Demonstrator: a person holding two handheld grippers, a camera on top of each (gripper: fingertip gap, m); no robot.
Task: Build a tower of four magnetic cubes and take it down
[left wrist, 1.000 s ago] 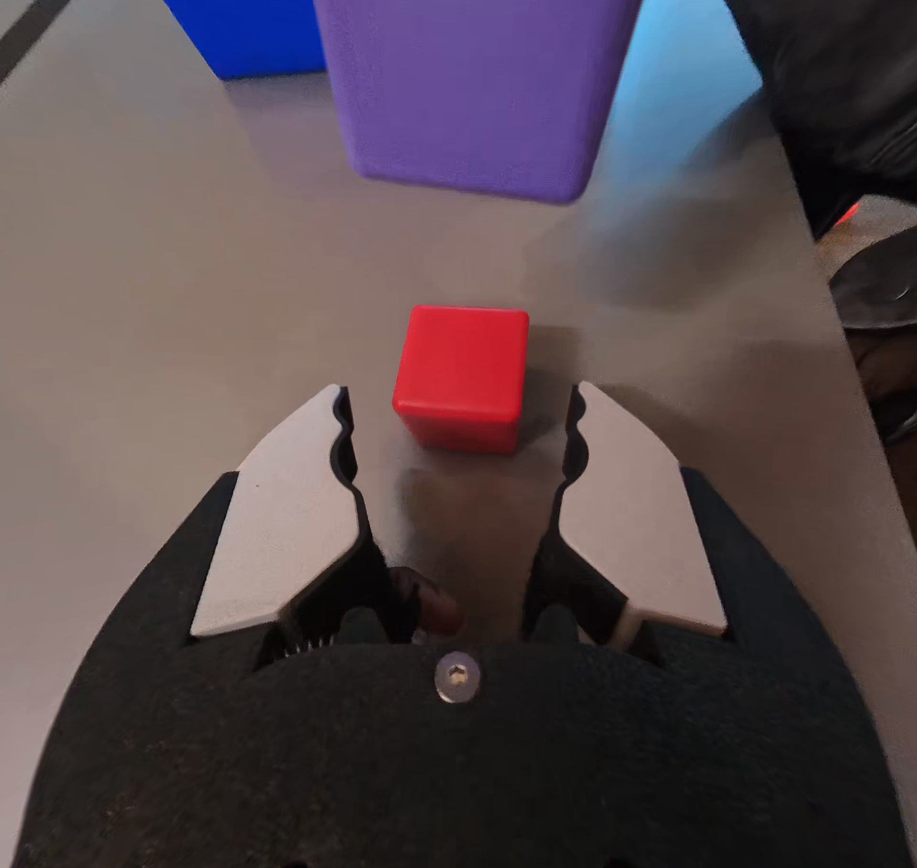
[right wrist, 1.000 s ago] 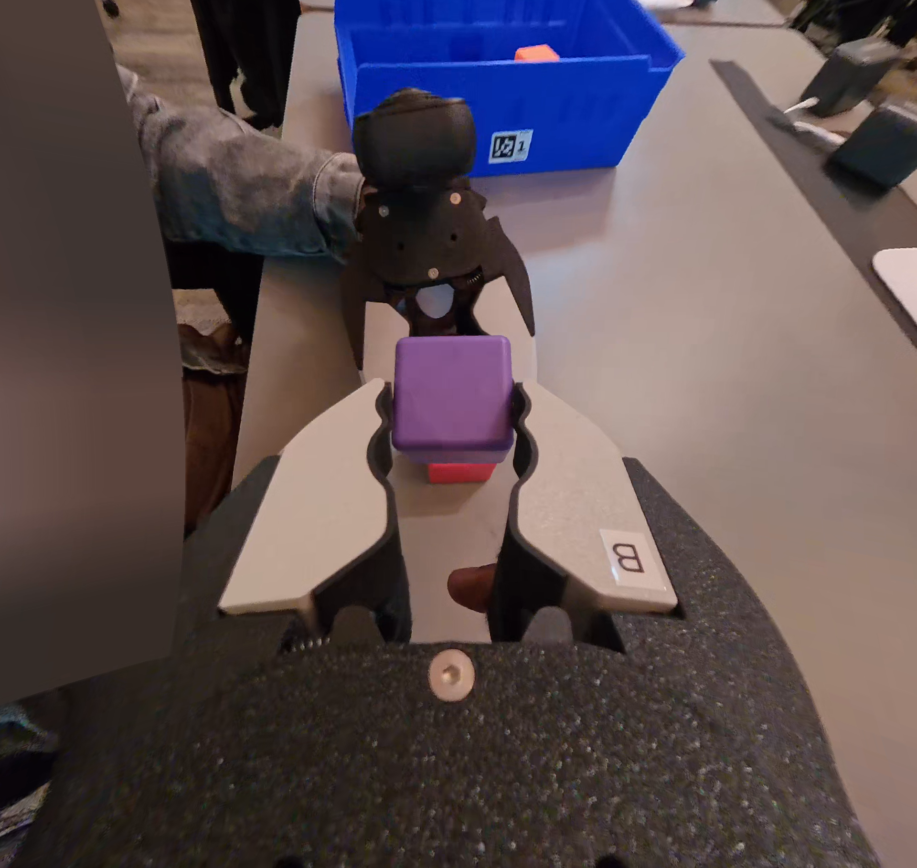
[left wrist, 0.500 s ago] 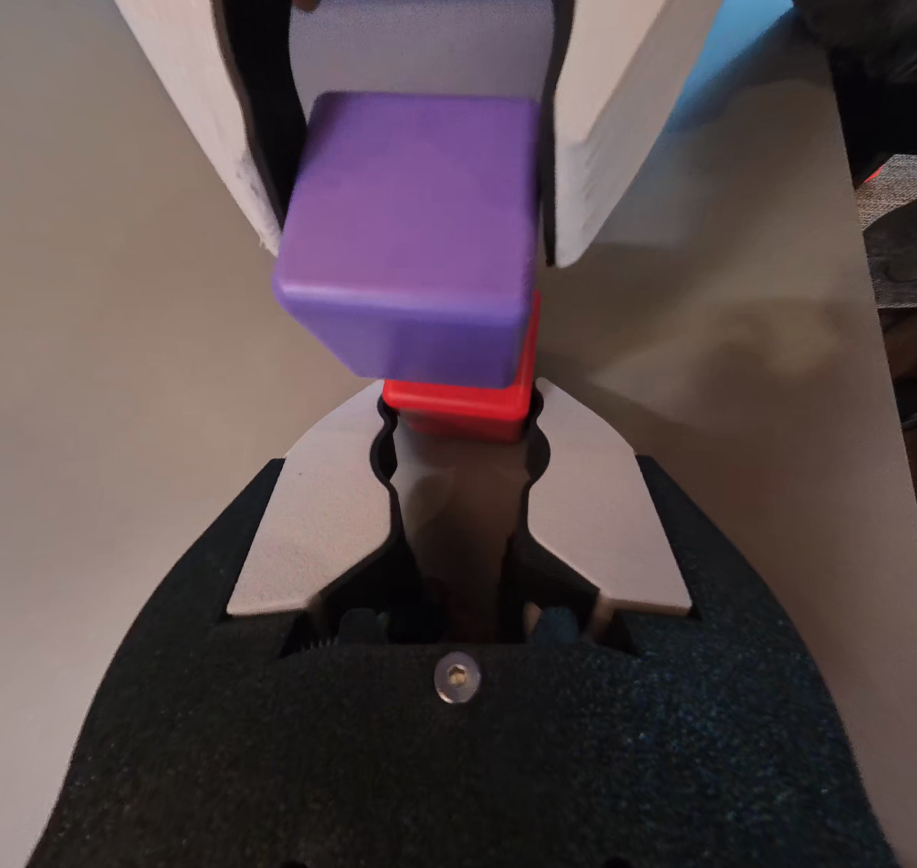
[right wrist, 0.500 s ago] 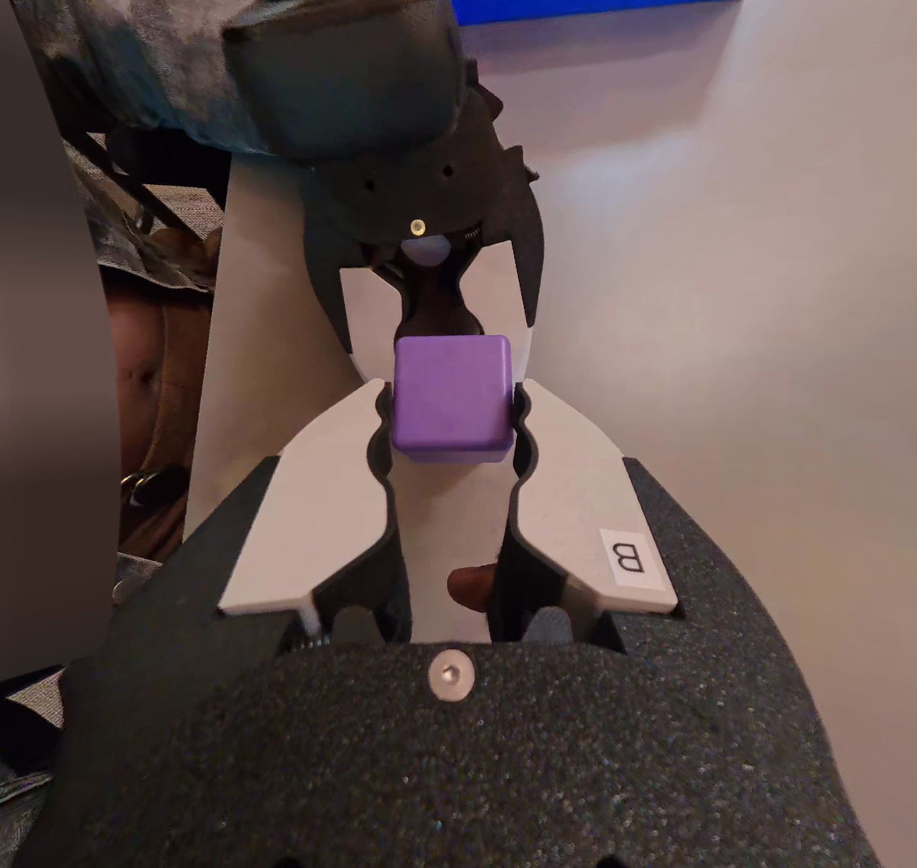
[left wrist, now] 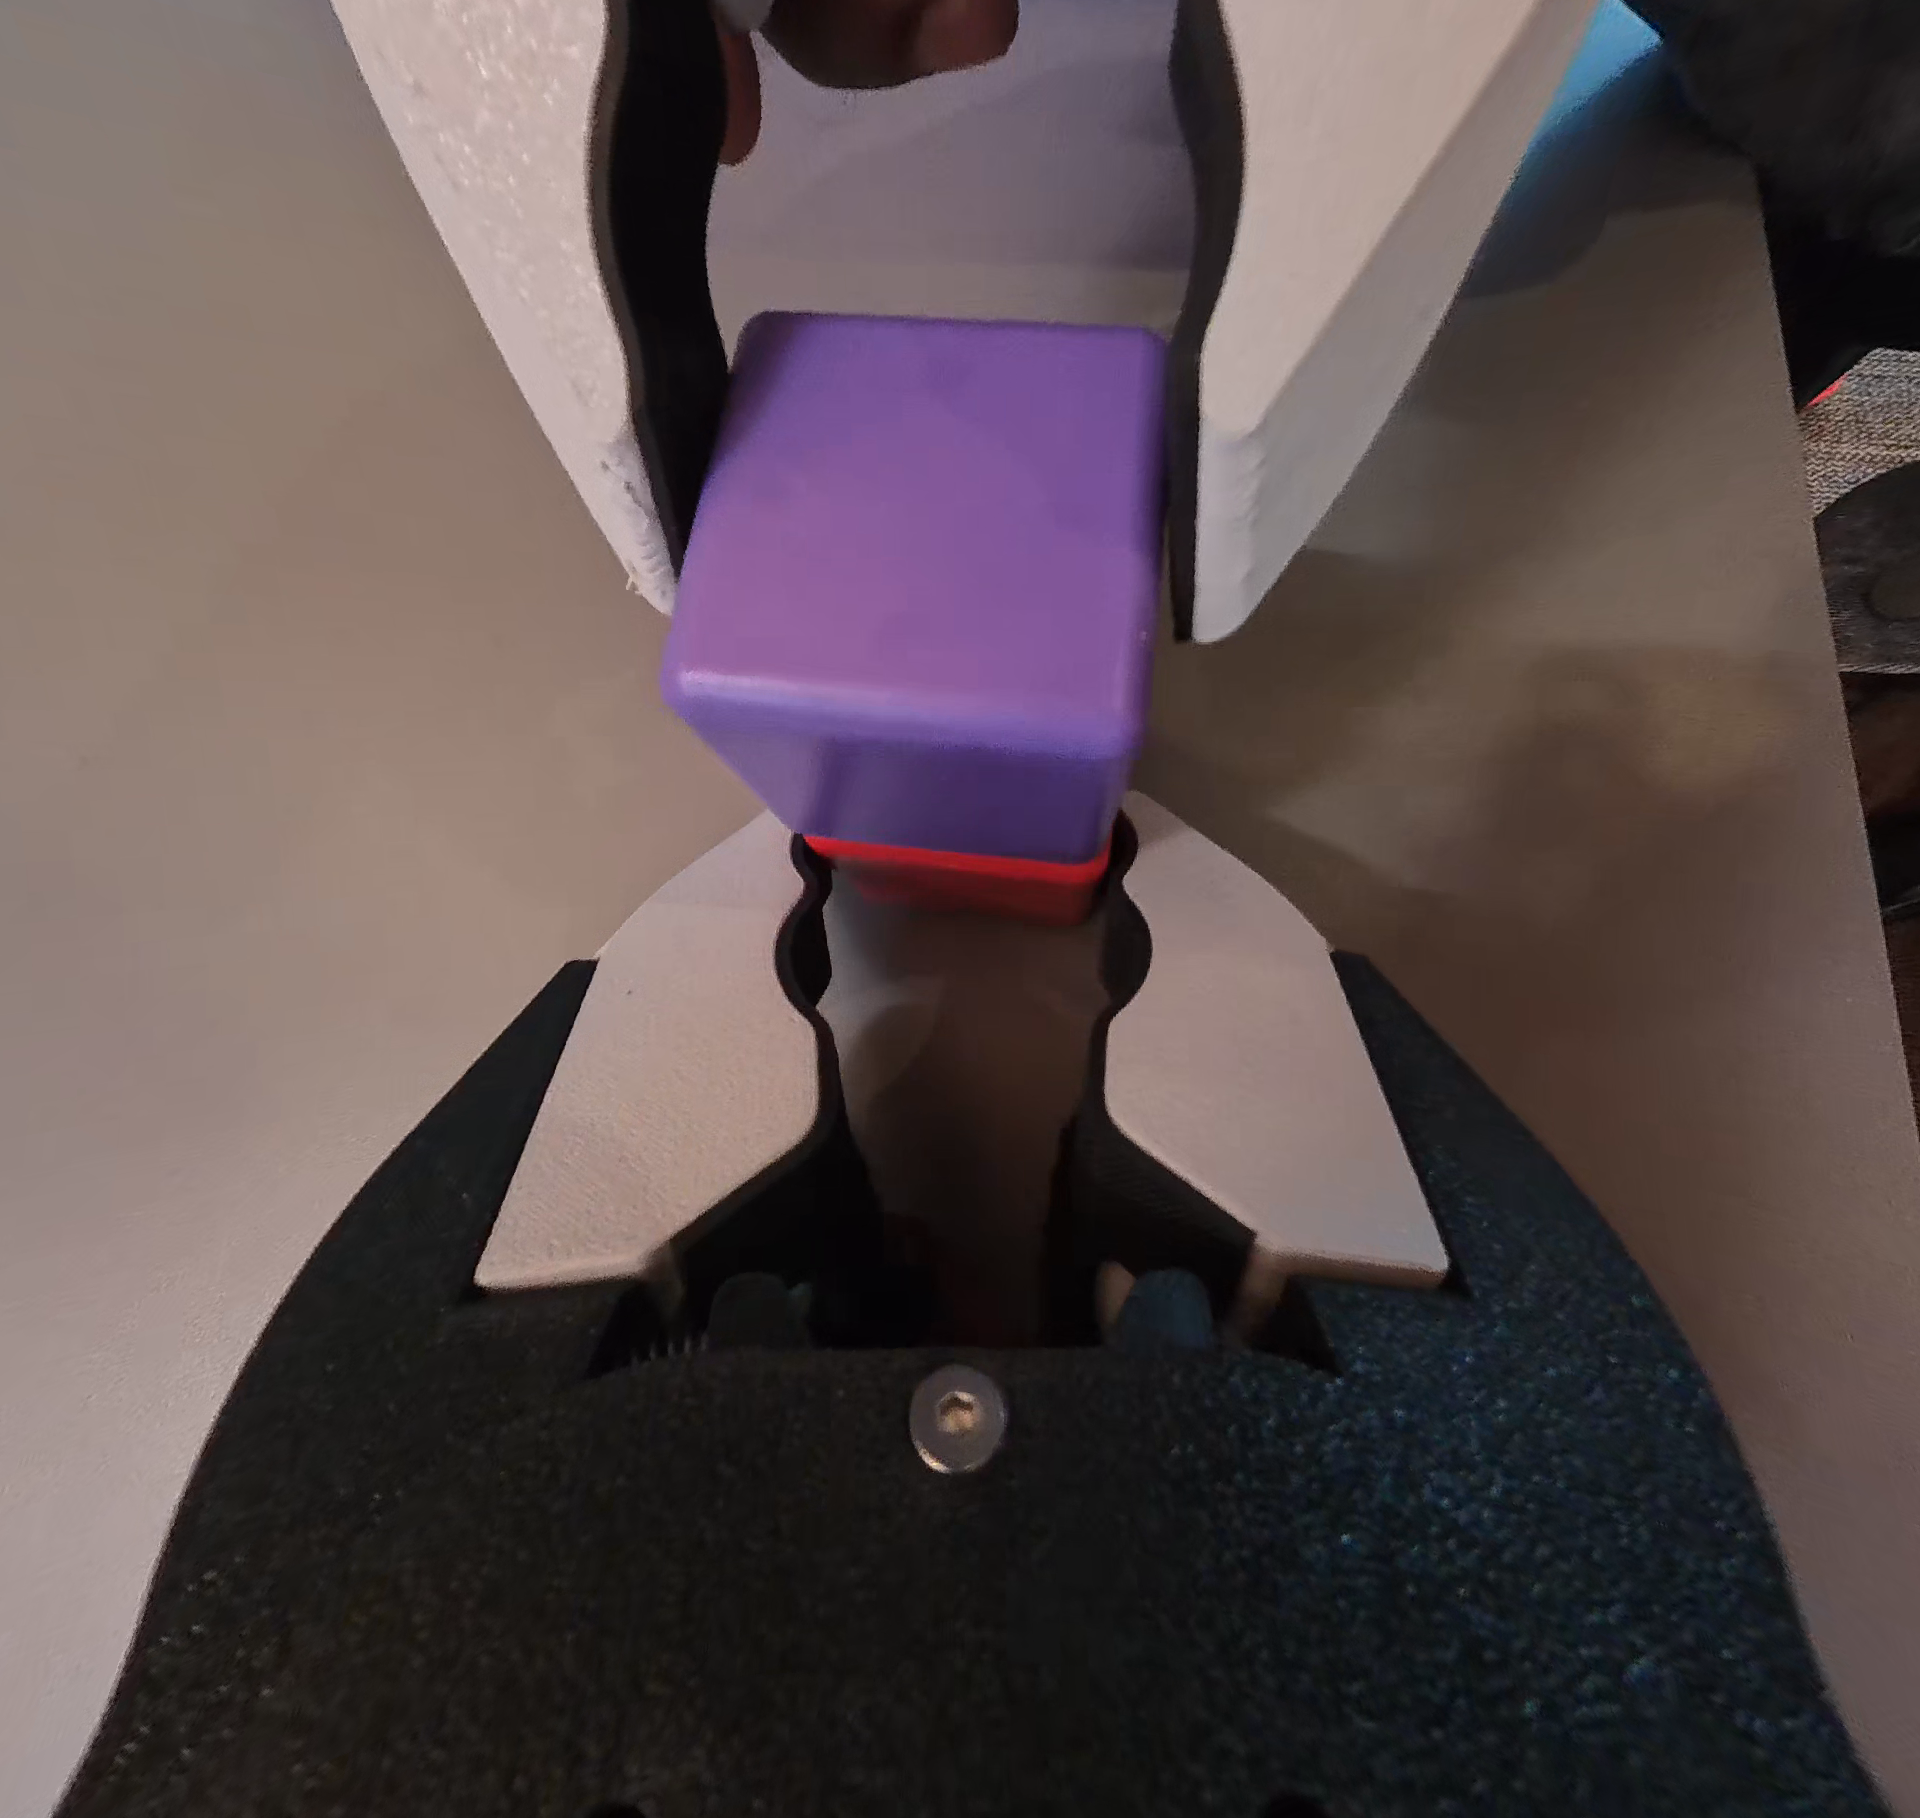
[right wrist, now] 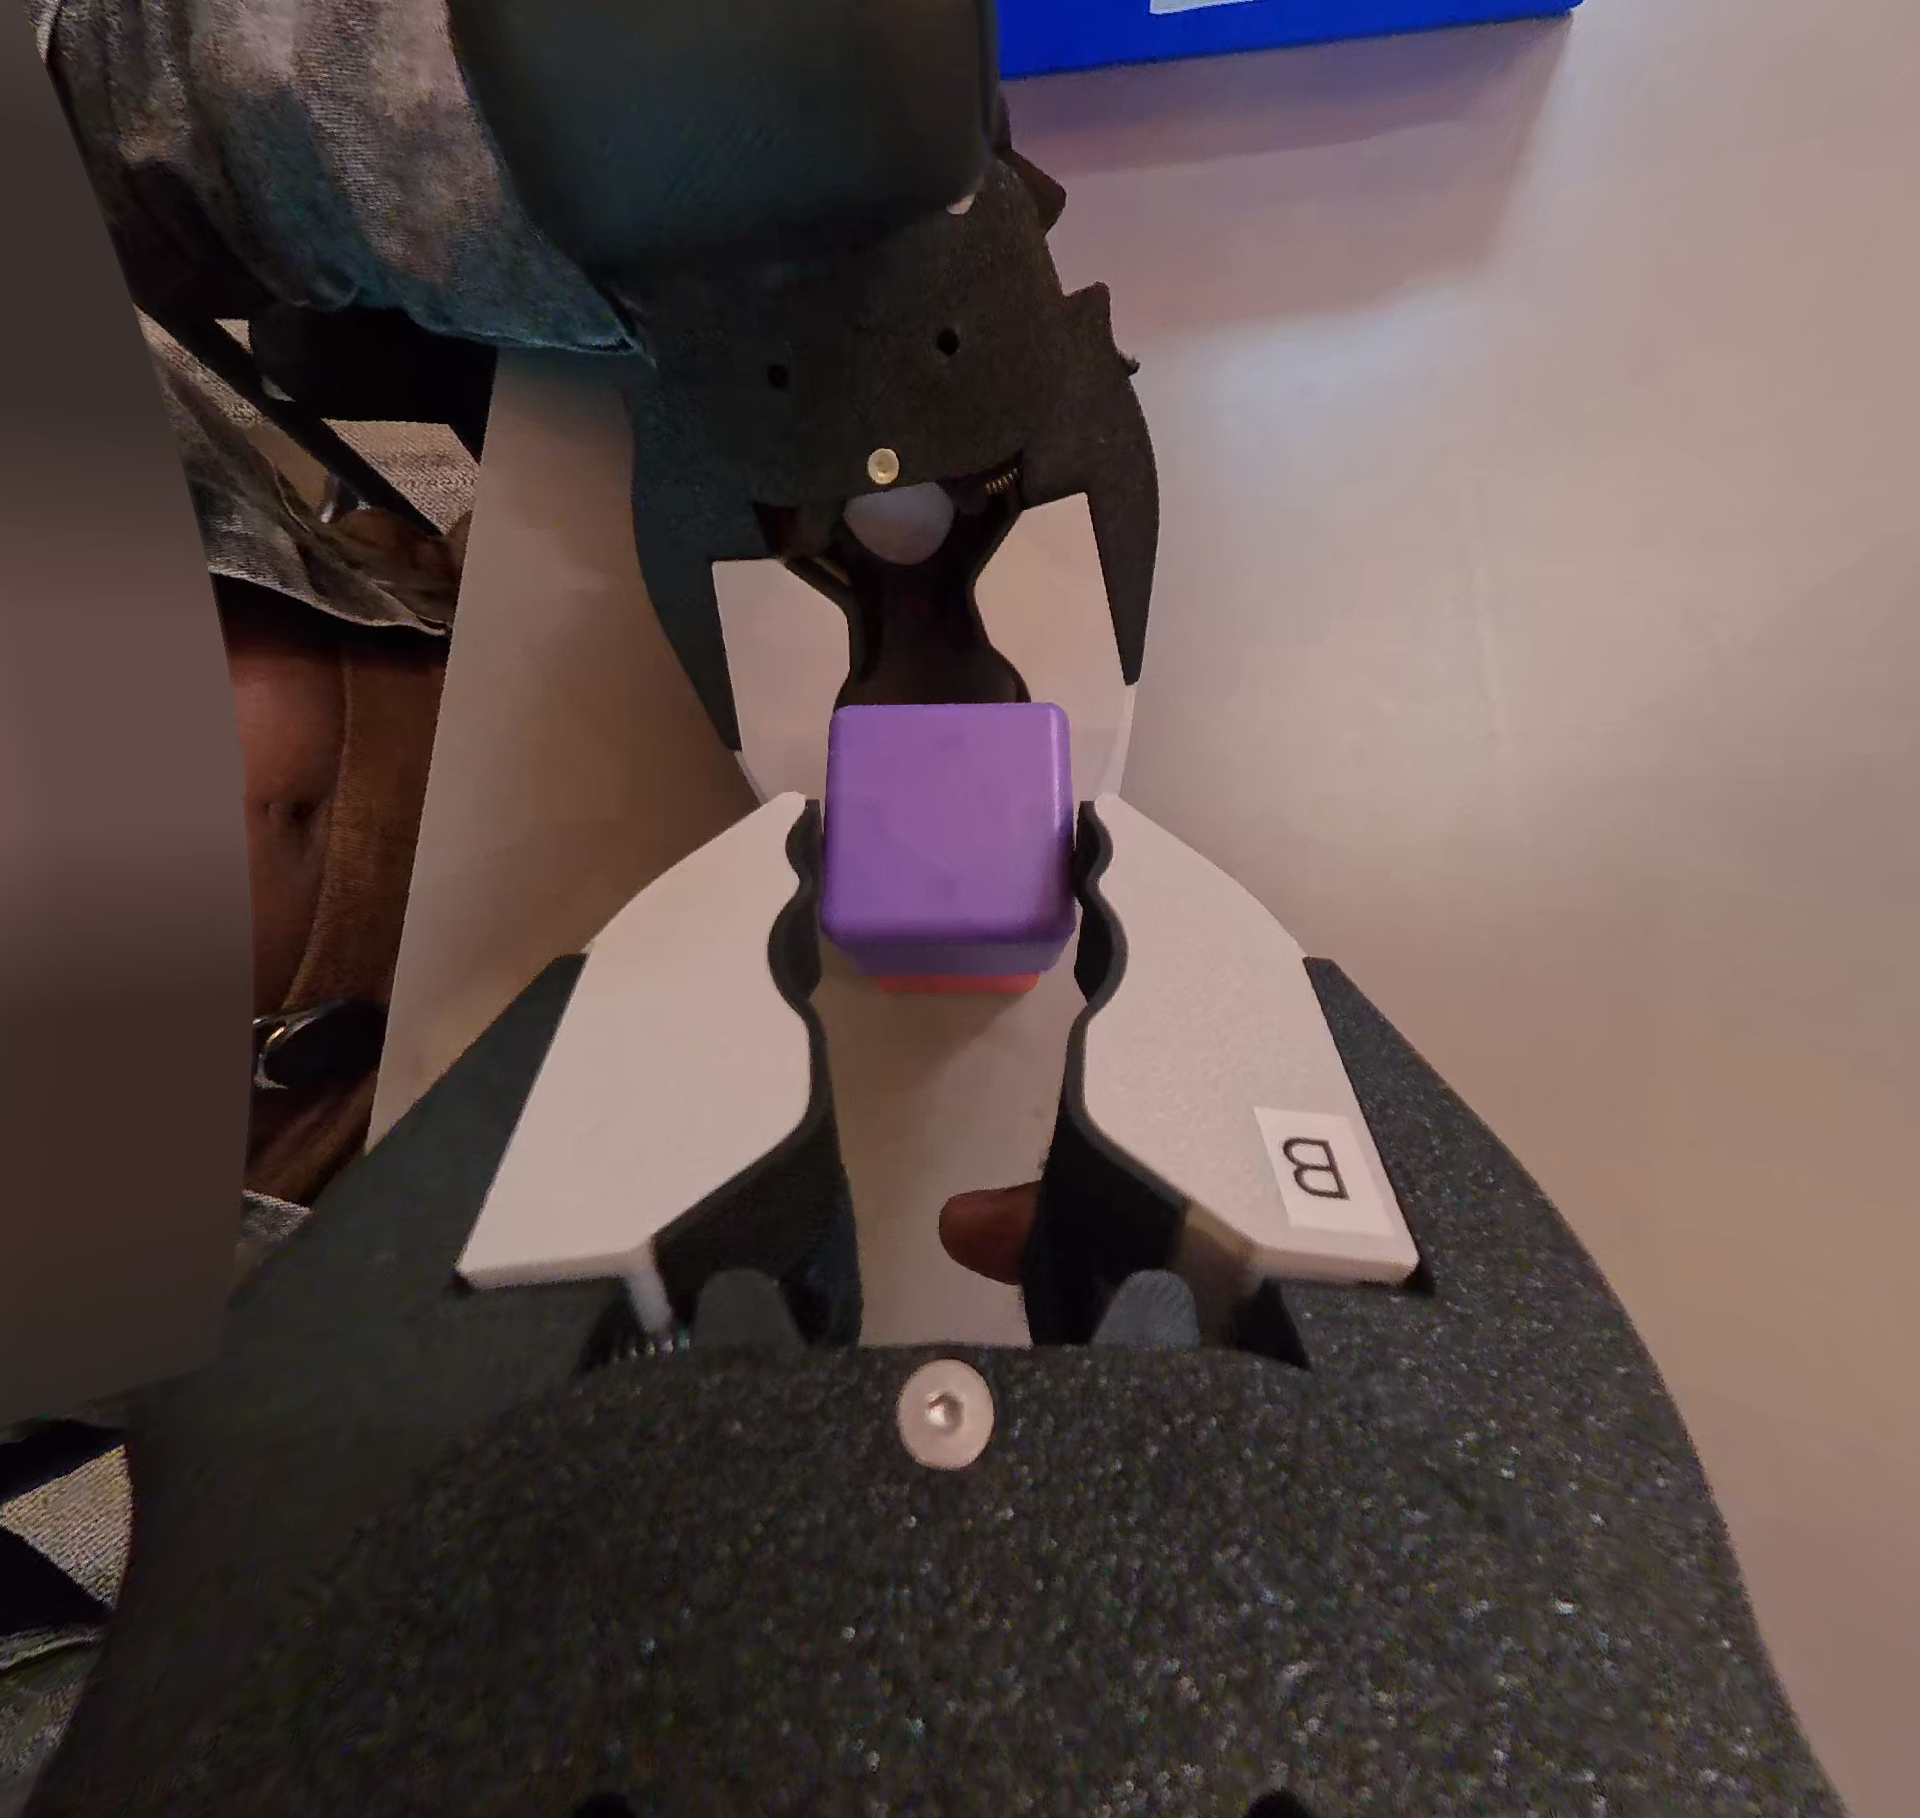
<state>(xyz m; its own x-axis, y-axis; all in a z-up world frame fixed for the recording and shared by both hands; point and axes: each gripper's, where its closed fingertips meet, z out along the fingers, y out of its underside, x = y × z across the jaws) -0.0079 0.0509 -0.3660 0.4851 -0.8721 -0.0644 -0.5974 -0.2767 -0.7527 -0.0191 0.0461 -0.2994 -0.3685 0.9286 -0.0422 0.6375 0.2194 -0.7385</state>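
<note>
Left hand-held gripper (left wrist: 961, 869) is clenched on the red cube (left wrist: 966, 885), which rests on the table (left wrist: 260, 729), its fingertips pressing the cube's two sides. Right hand-held gripper (right wrist: 943, 859) grasps the purple cube (right wrist: 945, 823) between its pads, directly on top of the red cube. Beyond the red cube stands a blue bin (right wrist: 1455, 2), well apart.

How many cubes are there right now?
2. The purple cube is gripped in the right claw, sitting on top of the red cube, which is pinched by the left claw on the table. More may be hidden in the blue bin.
</note>
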